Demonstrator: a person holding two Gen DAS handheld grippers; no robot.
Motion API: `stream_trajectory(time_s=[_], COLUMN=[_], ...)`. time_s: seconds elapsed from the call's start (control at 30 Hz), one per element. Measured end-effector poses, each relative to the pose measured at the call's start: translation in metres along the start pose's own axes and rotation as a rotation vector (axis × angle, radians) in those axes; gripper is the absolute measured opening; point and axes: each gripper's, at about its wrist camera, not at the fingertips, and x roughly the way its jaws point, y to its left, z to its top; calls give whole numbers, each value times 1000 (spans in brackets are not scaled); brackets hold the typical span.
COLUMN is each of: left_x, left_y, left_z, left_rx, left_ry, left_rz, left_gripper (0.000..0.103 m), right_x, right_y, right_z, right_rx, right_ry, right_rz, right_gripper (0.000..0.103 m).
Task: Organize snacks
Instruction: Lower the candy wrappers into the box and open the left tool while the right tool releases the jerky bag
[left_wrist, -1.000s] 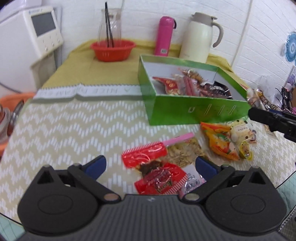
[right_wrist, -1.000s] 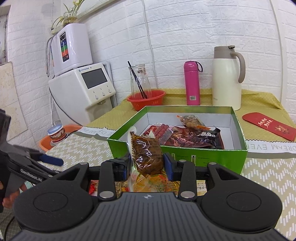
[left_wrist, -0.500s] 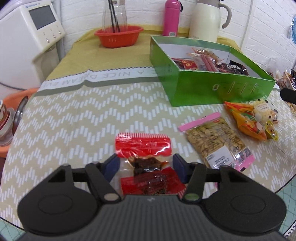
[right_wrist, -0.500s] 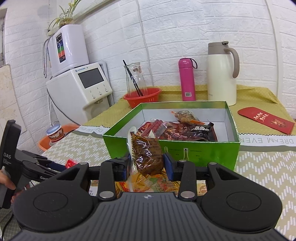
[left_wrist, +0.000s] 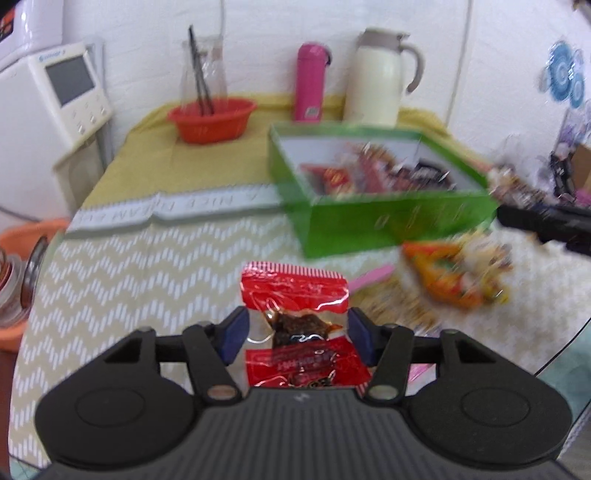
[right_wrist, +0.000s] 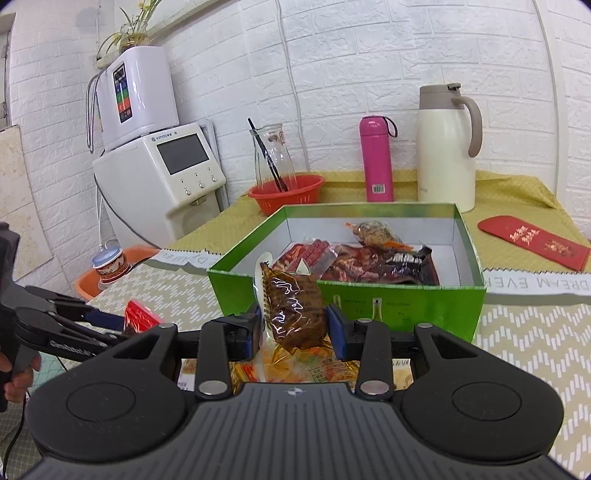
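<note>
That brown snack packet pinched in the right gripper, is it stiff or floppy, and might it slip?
The brown snack packet probably holds its shape: it stands upright between the right gripper pads without sagging. Its glossy film looks slippery, so it might slide. It seems light, though that is a guess.

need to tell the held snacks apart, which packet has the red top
The one in the left gripper: red packet. The right gripper holds a brown packet.

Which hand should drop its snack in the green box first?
Probably the right. Its fingers already hold a brown snack right in front of the green box; the left hand's red snack sits farther back.
</note>
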Motion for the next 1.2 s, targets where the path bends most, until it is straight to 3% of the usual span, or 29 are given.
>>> stream_trajectory(time_s=[0.27, 0.5, 0.6, 0.63, 0.67, 0.7, 0.73, 0.87, 1.2], left_x=[-5, 42, 62, 66, 70, 73, 75, 83, 57], left_y=[-39, -46, -43, -41, -39, -37, -37, -34, -39], left_z=[82, 121, 125, 124, 122, 120, 117, 112, 100], left_rx=[51, 6, -31, -44, -60, -79, -93, -77, -53], left_ry=[-202, -234, -241, -254, -274, -291, -309, -275, -275], left_rz=[-49, -41, -46, -42, -38, -20, 21, 54, 97], left_gripper=[57, 57, 62, 63, 77, 98, 100, 100, 100], right_x=[19, 52, 66, 72, 78, 83, 87, 85, 58], right_y=[-12, -33, -40, -42, -44, -44, -43, -38, -28], right_z=[30, 37, 38, 36, 35, 33, 31, 21, 27], right_rx=[-51, -84, -78, -79, -84, -98, -117, -179, -134], right_ry=[-63, -41, -27, -20, -10, 6, 24, -9, -1], right_rz=[-69, -150, -151, -145, -134, -129, -150, -198, -202], right_gripper=[65, 65, 67, 72, 76, 82, 103, 103, 103])
